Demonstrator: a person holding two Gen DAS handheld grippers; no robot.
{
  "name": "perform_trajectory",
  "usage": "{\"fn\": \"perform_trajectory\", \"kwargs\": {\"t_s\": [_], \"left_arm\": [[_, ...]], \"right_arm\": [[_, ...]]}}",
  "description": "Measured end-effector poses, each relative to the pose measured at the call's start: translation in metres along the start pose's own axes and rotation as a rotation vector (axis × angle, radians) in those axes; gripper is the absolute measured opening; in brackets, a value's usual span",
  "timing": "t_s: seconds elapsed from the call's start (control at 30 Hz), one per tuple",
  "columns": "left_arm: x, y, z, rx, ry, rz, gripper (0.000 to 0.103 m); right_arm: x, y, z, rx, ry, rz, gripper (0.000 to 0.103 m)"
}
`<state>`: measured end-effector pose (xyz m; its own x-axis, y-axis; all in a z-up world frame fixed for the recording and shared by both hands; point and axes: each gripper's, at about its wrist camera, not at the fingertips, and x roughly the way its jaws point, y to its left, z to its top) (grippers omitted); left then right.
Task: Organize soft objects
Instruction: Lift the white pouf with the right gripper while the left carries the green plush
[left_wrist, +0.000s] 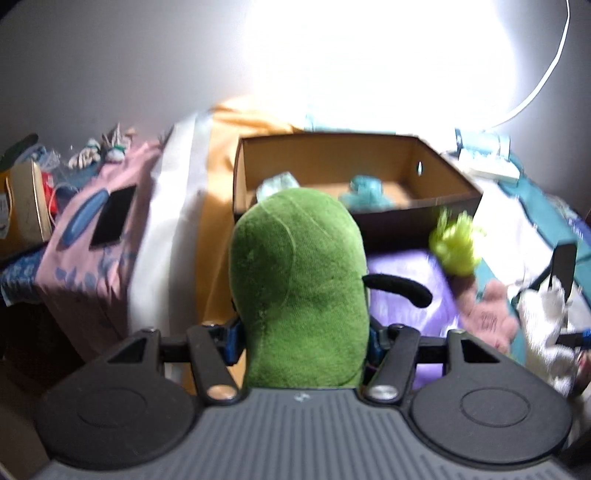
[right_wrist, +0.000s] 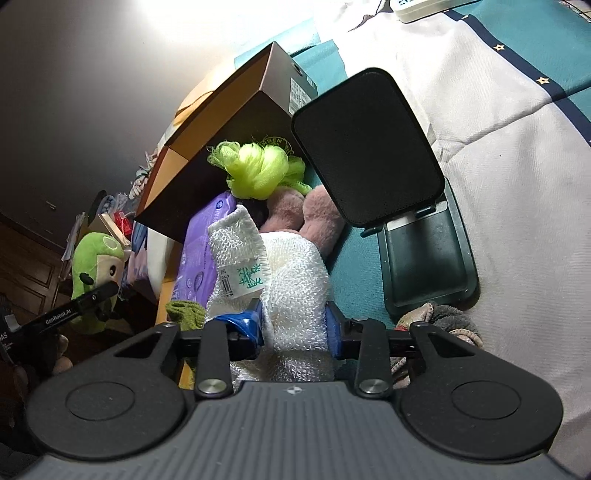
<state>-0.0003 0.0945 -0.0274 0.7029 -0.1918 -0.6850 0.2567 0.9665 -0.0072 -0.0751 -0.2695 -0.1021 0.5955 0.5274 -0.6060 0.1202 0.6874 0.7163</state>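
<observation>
Nearest the left wrist camera, the left hand-held gripper (left_wrist: 301, 343) pinches a green plush toy (left_wrist: 299, 288) by its lower body, the blue pads pressed into both flanks so that the toy stands upright and clear of the bed, apparently lifted for the trip to the box ahead. On the right, the right hand-held gripper (right_wrist: 293, 328) has its jaws closed on a white knitted cloth (right_wrist: 291, 280), the fabric bunched between the pads and a paper label hanging from a fold; the grip looks low and central, likely to keep the limp cloth from spilling out. Just beyond the cloth lie a purple packet (right_wrist: 199, 251), a pink plush (right_wrist: 306, 218) and a tuft of lime-green yarn (right_wrist: 258, 170), crowded against the near wall of the cardboard box (left_wrist: 443, 177). The box sits open-topped farther back on the bed, already holding pale blue soft items, and seems the collection point. To the right stands a black tablet stand (right_wrist: 369, 147) on teal bedding (right_wrist: 358, 258).
</observation>
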Motion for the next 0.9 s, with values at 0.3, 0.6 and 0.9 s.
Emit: {"fn": "perform_trajectory", "kwargs": {"t_s": [0.3,0.6,0.9], "left_arm": [[0.01,-0.006,0.067,0.034,-0.127,0.011,0.063],[0.055,-0.007,0.129,0.017,-0.207,0.057,0.063],[0.139,-0.009,0.133,-0.026,-0.078,0.059,0.063]], "right_arm": [[-0.038,0.001,0.007,0.079,-0.11,0.135,0.017],[-0.064,0.015,0.037,0.11,-0.25,0.242,0.018],[-0.064,0.037,0.082,0.105,-0.348,0.308,0.018]]}}
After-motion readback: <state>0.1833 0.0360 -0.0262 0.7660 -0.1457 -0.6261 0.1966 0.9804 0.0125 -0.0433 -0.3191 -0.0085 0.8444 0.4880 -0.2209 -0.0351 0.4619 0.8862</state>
